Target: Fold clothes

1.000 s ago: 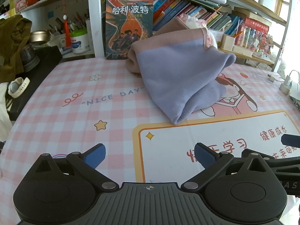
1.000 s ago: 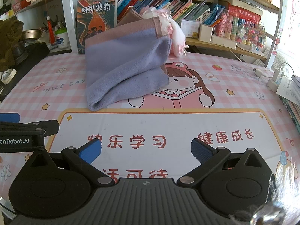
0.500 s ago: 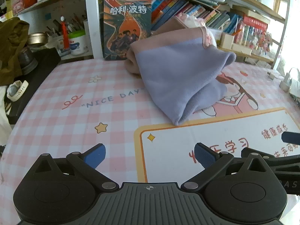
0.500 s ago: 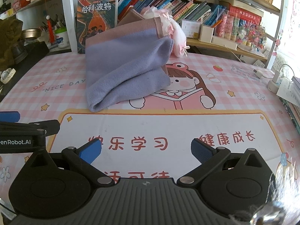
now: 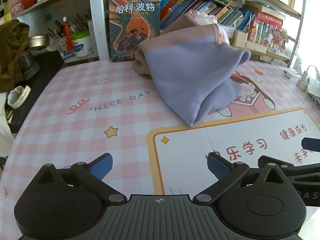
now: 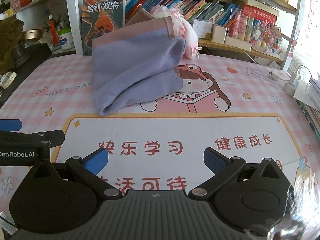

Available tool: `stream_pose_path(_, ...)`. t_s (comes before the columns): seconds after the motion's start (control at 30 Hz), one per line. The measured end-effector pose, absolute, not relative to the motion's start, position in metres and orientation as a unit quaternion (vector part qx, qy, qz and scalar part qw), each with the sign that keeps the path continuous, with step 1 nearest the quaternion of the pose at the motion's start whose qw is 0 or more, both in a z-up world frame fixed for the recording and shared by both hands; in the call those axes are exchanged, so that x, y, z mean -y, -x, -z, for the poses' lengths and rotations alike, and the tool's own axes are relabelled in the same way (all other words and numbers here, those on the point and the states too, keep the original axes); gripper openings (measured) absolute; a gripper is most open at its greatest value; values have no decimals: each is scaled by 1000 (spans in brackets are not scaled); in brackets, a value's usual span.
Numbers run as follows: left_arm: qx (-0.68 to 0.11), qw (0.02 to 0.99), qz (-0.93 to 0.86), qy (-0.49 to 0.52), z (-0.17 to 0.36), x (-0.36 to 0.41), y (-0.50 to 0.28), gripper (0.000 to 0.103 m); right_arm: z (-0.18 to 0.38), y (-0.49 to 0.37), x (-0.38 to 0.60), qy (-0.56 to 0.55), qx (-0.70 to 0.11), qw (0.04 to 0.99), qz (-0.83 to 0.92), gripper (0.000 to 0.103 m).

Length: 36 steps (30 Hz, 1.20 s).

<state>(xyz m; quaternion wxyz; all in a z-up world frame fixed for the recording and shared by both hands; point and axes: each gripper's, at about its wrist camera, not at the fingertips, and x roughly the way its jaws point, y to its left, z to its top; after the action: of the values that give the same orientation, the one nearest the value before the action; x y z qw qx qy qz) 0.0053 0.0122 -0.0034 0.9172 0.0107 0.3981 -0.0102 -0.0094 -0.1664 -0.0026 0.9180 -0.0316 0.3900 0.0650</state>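
A lavender fleece garment [image 5: 192,78] with a dusty-pink band lies folded in a bundle at the far middle of the pink checked table mat [image 5: 84,120], leaning against the books behind it. The right wrist view shows the same garment [image 6: 136,74], with a pink-and-white frilly piece [image 6: 186,30] at its back right corner. My left gripper [image 5: 160,165] hovers open over the near mat, well short of the garment and empty. My right gripper [image 6: 156,160] is open and empty too, over the white printed panel; the left gripper's side [image 6: 30,140] shows at its left.
A poster-like book [image 5: 134,26] and rows of books [image 6: 180,2] stand on the shelf behind the garment. A black surface with a white watch [image 5: 19,98] and an olive cloth [image 5: 10,48] borders the left. Chargers and cables [image 6: 292,82] sit at the right edge.
Both views have shifted only slightly; the garment sits a touch lower in the left wrist view. Both grippers stay open and empty.
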Motion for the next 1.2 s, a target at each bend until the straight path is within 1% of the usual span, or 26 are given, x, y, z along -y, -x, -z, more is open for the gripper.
stream_pose_path(0.2, -391, 920, 17, -16, 3, -12, 2, 102, 3, 17, 165, 31, -391, 918, -61, 103)
stream_pose_path(0.57, -379, 925, 20, 19, 7, -12, 13, 102, 4, 27, 173, 19, -392, 918, -53, 103)
stream_pose_path(0.7, -375, 927, 5, 10, 7, -4, 12, 102, 7, 24, 176, 20, -396, 916, -60, 103)
stream_pose_path(0.9, -373, 927, -29, 0, 4, 17, 1, 102, 9, 7, 191, 19, -394, 915, -81, 103)
stream_pose_path(1.2, -389, 917, -84, -1, 6, 72, -26, 102, 9, -35, 236, 36, -385, 911, -146, 103)
